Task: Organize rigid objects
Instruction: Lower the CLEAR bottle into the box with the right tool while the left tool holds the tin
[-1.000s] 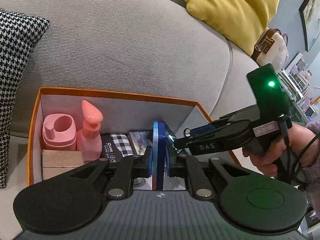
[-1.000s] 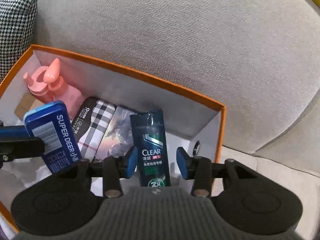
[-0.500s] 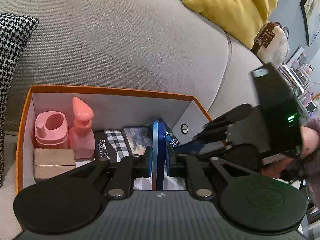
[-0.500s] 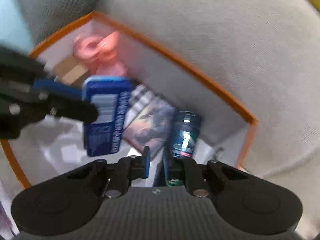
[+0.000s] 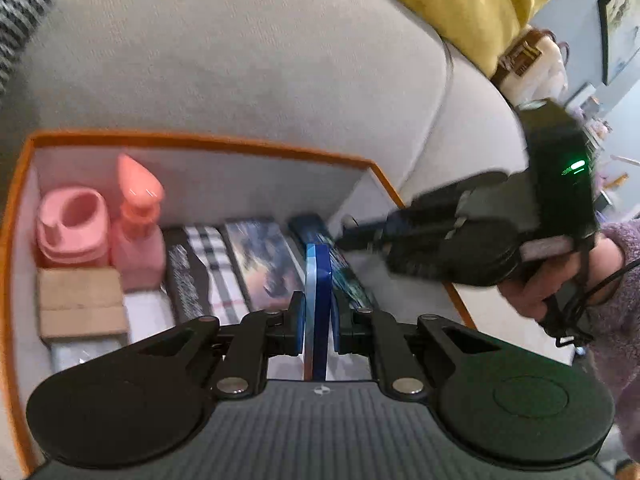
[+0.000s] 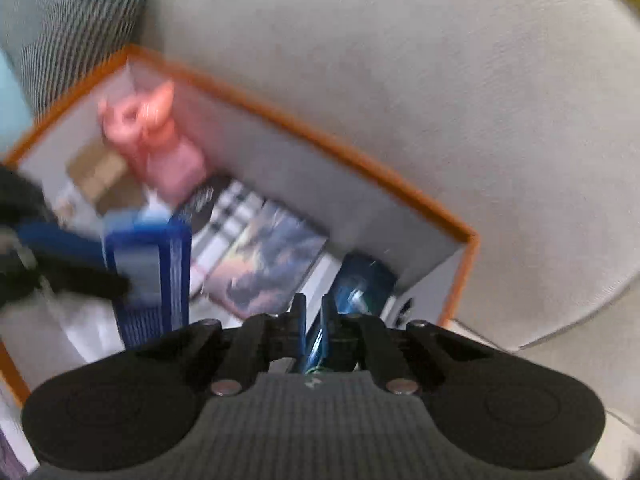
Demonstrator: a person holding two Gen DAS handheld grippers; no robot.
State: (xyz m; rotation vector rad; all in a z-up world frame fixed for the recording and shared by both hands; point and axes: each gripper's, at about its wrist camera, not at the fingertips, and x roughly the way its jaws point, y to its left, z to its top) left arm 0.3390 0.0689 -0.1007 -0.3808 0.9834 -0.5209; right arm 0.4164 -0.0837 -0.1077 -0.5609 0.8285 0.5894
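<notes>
**Left wrist view: a blue tin held over the orange box**

In the left wrist view, the left gripper (image 5: pixel 318 316) sits low in the middle of the frame. Its two blue pads are squeezed tight on a thin blue tin (image 5: pixel 318 280), which stands on its edge between them. Behind it is an orange box (image 5: pixel 200 142) with white walls, resting on a gray sofa (image 5: pixel 240 60).

In the left part of the box stand a pink bottle (image 5: pixel 138 232) with a pointed cap and a pink cup (image 5: pixel 72 226). A brown cardboard box (image 5: pixel 82 304) lies just in front of them. In the middle lie a checked case (image 5: pixel 204 268) and a picture card (image 5: pixel 266 260), side by side. A dark blue shampoo bottle (image 5: pixel 320 228) lies on the right side of the box.

At the right of the frame, the right gripper (image 5: pixel 352 236) reaches into the box by the shampoo bottle, held by a hand (image 5: pixel 560 276) in a purple sleeve. A yellow pillow (image 5: pixel 460 4) is at the top right.

In the right wrist view, which is blurry, the right gripper (image 6: pixel 314 316) has its jaws almost closed with nothing in them. The shampoo bottle (image 6: pixel 364 280) lies just past the tips, near the box's right corner. The blue tin (image 6: pixel 148 268) is at the left.
</notes>
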